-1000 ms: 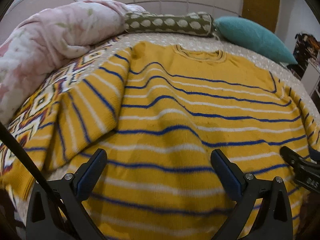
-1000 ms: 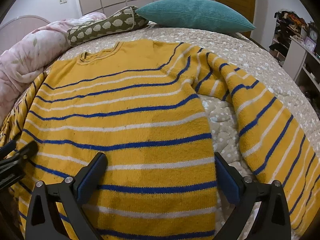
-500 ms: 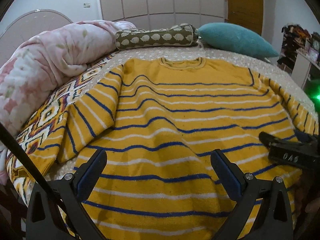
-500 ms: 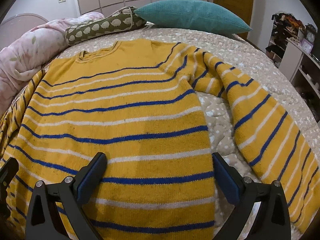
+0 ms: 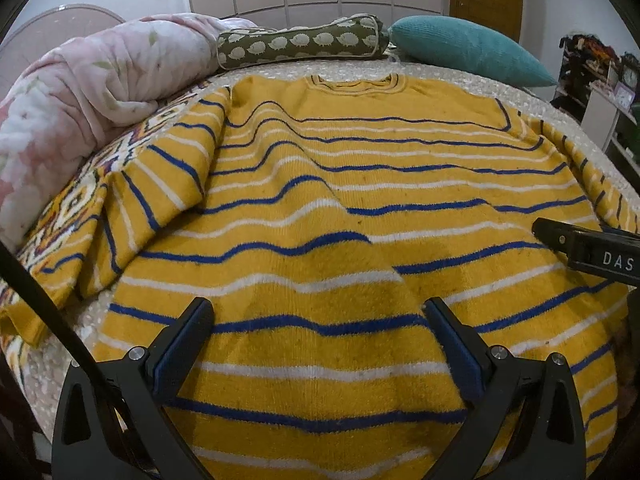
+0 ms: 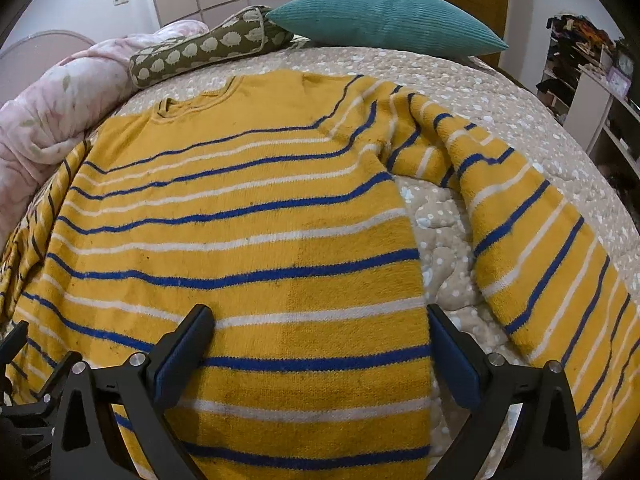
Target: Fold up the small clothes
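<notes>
Hovering low over the hem, my left gripper (image 5: 318,344) had both fingers spread wide w/ nothing between them but sweater; right gripper (image 6: 320,350) was the same, splayed apart and holding nothing.

The yellow sweater (image 5: 360,208) lay flat on the bed, front up, neck hole at the far end toward the pillows. Only 1 garment was in view. It was mustard knit w/ blue and white stripes across body and sleeves, plain yellow at the shoulders, and a few soft ripples ran thru the mid body in the left view.

Left cam alone showed the left sleeve (image 5: 160,184) bunched and folded beside the body, lying on a patterned blanket (image 5: 72,204). It also caught the right gripper's finger poking in from the right edge, over the sweater.

Right cam alone showed the right sleeve (image 6: 532,232) stretched out diagonally, apart from the body, w/ bare dotted bedspread (image 6: 444,240) between them. At its lower left edge sat part of the left gripper.

Further back, both views had 1 pink floral duvet (image 5: 92,80) heaped on the left, then 2 pillows: an olive bolster pillow (image 5: 300,42) and a teal cushion (image 6: 380,20). Far right was a cluttered shelf unit (image 6: 592,80), too small to read.
</notes>
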`<state>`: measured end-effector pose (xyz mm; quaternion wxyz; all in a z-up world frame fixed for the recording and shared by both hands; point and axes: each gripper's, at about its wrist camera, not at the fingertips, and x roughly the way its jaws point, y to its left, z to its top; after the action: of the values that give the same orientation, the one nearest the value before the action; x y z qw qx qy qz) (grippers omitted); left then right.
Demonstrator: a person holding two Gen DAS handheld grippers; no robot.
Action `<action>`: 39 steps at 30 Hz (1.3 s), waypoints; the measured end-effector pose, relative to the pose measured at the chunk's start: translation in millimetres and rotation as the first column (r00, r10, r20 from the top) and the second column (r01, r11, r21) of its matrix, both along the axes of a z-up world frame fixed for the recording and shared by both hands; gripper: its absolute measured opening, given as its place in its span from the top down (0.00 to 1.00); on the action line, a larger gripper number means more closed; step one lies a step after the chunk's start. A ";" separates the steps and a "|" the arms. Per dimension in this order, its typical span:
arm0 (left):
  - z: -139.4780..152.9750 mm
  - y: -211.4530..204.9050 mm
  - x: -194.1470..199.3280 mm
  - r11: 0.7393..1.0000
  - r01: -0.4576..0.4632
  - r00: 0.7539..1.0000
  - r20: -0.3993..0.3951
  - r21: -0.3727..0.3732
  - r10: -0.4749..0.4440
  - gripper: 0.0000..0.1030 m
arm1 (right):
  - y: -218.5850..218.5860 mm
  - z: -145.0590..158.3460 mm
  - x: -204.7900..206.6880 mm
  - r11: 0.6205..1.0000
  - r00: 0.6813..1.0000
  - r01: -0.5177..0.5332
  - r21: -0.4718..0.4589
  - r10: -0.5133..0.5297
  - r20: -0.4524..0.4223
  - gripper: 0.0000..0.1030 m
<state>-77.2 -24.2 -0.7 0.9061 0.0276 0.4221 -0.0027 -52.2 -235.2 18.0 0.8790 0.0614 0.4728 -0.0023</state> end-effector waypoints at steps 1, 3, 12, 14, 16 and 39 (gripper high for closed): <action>0.0 0.4 0.0 1.000 0.002 1.000 0.001 0.002 -0.002 0.00 | -0.2 -0.3 -0.5 1.000 1.000 0.000 0.000 0.000 0.001 0.00; 1.2 0.1 -1.5 1.000 0.013 1.000 0.002 0.012 -0.013 0.00 | -0.6 -0.5 -1.0 1.000 1.000 0.001 0.002 -0.001 0.006 0.00; 66.1 62.9 -48.8 0.993 0.041 0.985 0.169 -0.109 -0.022 0.33 | -0.1 -0.7 -5.2 1.000 1.000 0.008 0.000 -0.008 0.026 0.00; 78.1 93.2 -58.9 0.997 -0.027 0.978 0.206 -0.073 0.041 0.29 | 0.4 -0.7 -5.9 1.000 1.000 0.008 -0.001 -0.008 0.029 0.00; 83.0 124.2 -65.7 0.992 -0.125 0.961 0.244 -0.025 0.127 0.16 | 0.8 -0.5 -5.6 1.000 0.999 0.008 -0.002 -0.008 0.031 0.00; 117.0 310.4 35.2 0.933 -0.352 0.917 0.172 -0.070 0.359 0.98 | 1.2 0.2 -6.3 1.000 0.999 0.010 -0.009 -0.010 0.031 0.00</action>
<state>-42.1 286.2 116.3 0.9266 -0.0664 0.3355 0.1564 -58.5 -233.9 18.2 0.8866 0.0599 0.4587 -0.0078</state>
